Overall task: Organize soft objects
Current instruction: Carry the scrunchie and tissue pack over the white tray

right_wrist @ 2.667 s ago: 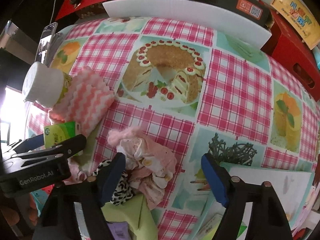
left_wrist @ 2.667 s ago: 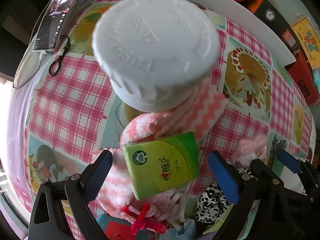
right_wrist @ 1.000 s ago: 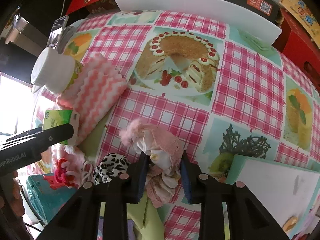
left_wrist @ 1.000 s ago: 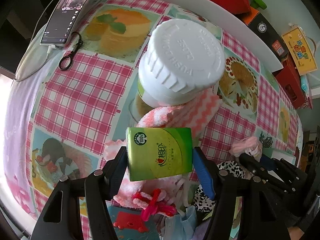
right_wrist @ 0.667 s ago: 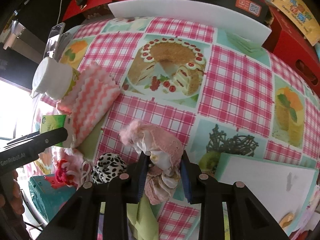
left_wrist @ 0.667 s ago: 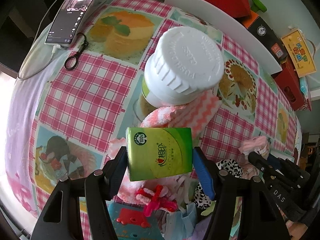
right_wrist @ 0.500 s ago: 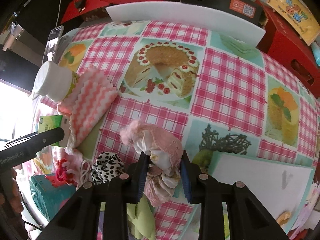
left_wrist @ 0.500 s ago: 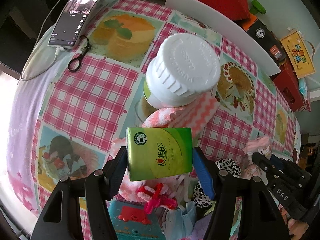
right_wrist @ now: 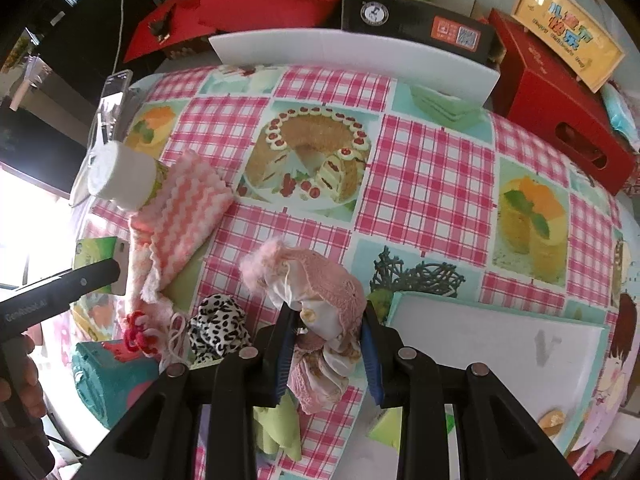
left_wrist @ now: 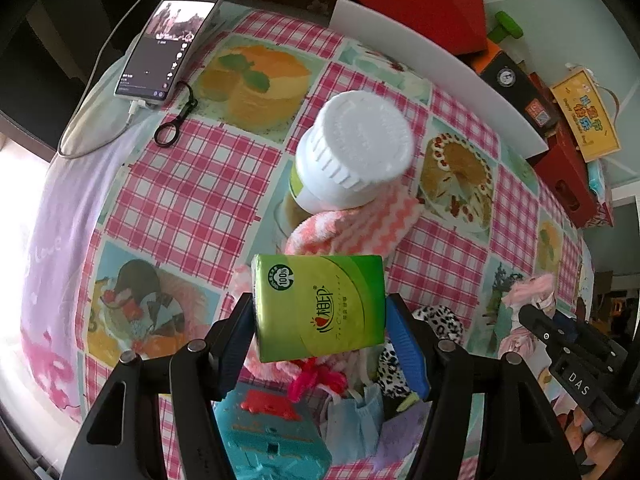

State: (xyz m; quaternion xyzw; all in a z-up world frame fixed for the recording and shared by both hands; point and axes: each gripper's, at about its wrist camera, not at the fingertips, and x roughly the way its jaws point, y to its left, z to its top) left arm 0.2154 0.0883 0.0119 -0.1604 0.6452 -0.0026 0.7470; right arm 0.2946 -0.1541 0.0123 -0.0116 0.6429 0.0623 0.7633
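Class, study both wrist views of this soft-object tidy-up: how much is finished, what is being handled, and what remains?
Done: nothing looks sorted yet. In hand: the left gripper is shut on the green tissue pack, and the right gripper is shut on the pink cloth bundle. Left: the pink zigzag towel, leopard-print scrunchie and red yarn piece lie on the tablecloth.

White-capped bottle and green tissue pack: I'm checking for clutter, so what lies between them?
In the left wrist view, a pink zigzag cloth lies between the white-capped bottle and the green tissue pack.
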